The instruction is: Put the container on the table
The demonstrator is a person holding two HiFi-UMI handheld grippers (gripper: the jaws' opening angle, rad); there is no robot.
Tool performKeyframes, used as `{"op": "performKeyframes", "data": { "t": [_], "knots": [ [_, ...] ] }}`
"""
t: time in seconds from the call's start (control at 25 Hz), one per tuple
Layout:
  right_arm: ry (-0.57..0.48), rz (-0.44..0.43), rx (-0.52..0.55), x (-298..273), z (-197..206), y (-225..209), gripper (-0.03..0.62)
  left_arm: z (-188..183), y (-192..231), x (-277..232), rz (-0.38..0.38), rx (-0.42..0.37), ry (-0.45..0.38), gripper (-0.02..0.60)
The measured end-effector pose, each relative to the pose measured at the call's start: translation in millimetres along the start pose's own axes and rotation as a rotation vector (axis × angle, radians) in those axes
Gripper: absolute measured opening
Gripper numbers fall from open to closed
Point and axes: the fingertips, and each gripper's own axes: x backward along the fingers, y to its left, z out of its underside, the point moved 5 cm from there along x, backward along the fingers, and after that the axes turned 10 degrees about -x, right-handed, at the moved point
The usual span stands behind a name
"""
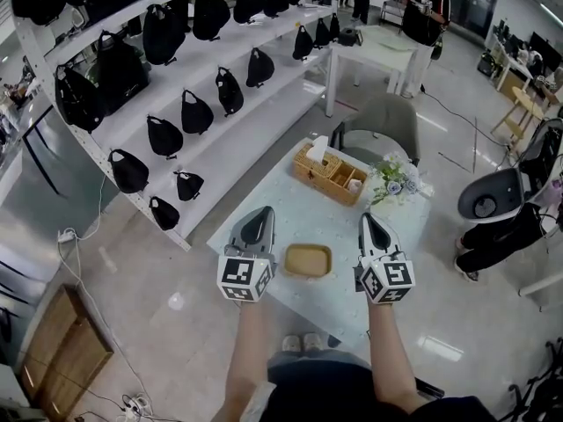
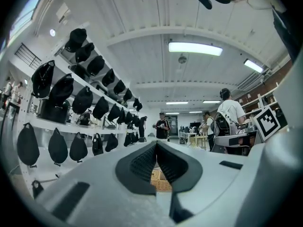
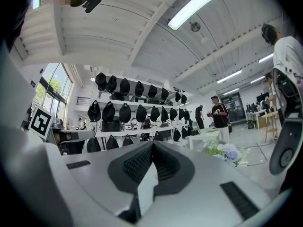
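At the far left, white shelves (image 1: 220, 139) carry rows of black bags (image 1: 164, 135) above a glossy floor (image 1: 149, 306). In the left gripper view the same bags hang in lines along the left side.

The left hand-held gripper (image 1: 260, 218) is over the left edge of the pale tabletop (image 1: 303, 209), with its marker cube (image 1: 244, 277) toward the person. In its own view this hand-held gripper (image 2: 156, 148) has its dark ribbed pads pressed together at the tips. Nothing is pinched between them, and a strip of wicker shows through the slit lower down.

The container (image 1: 308, 260), a shallow tan dish with rounded corners, lies flat on the tabletop between the two hand-held grippers. It is beside the marker cubes and apart from both sets of jaws.

Farther back on the tabletop a wicker basket (image 1: 330, 172) holds a white tissue (image 1: 318, 148), and a grey chair (image 1: 380, 123) stands behind it.

The right hand-held gripper (image 1: 369, 221) is over the tabletop with its cube (image 1: 387, 280) near the person's arm. Its own view shows this hand-held gripper (image 3: 152, 148) with the pads shut tip to tip and nothing held between them.

To the right of it a bunch of pale flowers (image 1: 394, 181) sits at the tabletop's far corner. A person in dark clothes (image 1: 425, 16) stands well beyond.
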Motion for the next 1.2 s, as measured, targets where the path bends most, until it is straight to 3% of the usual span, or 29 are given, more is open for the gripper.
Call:
{"op": "performKeyframes", "data": {
  "t": [1.2],
  "knots": [
    [-0.014, -0.003, 0.012, 8, -2, 5, -0.003, 5, -3, 10, -0.012, 0.018, 0.021, 0.009]
  ]
}}
